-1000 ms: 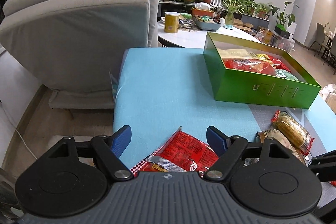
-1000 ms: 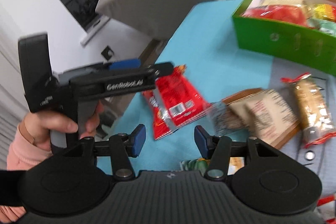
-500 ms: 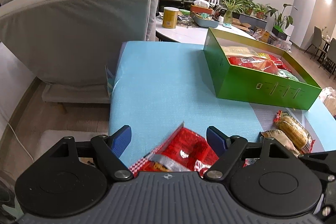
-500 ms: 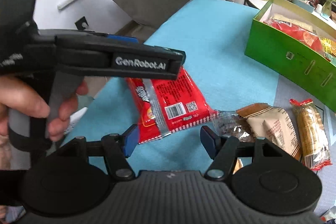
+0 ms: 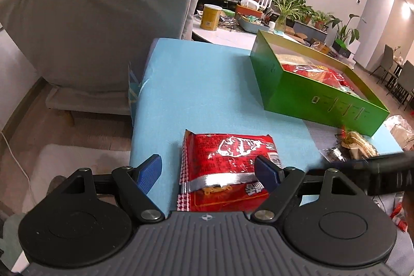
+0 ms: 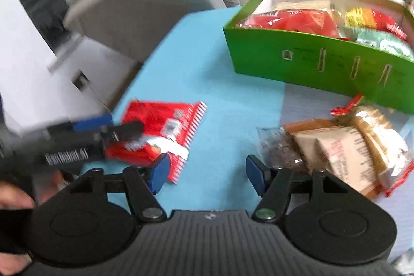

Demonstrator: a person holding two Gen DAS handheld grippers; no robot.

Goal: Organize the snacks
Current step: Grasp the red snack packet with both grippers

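A red snack packet (image 5: 227,164) lies flat on the blue table top (image 5: 207,95) near its left edge. My left gripper (image 5: 208,173) straddles it, open; the right pad overlaps the packet's edge and the left pad stands clear of it. In the blurred right wrist view the same packet (image 6: 160,120) lies partly under the left gripper (image 6: 111,127). My right gripper (image 6: 207,175) hovers over bare blue surface, its jaws closing with nothing between them. The green box (image 6: 323,64) holds several snacks.
Loose packets lie right of the right gripper: a dark cookie bag (image 6: 279,149), a brown packet (image 6: 336,149) and a red-ended biscuit pack (image 6: 375,126). A grey armchair (image 5: 103,30) stands past the table's left edge. Behind is a white table with a yellow can (image 5: 212,20).
The red packet now sits squarely between the left fingers instead of at an angle. The right gripper's jaws have widened and it has swung right, away from the left gripper, toward the loose packets.
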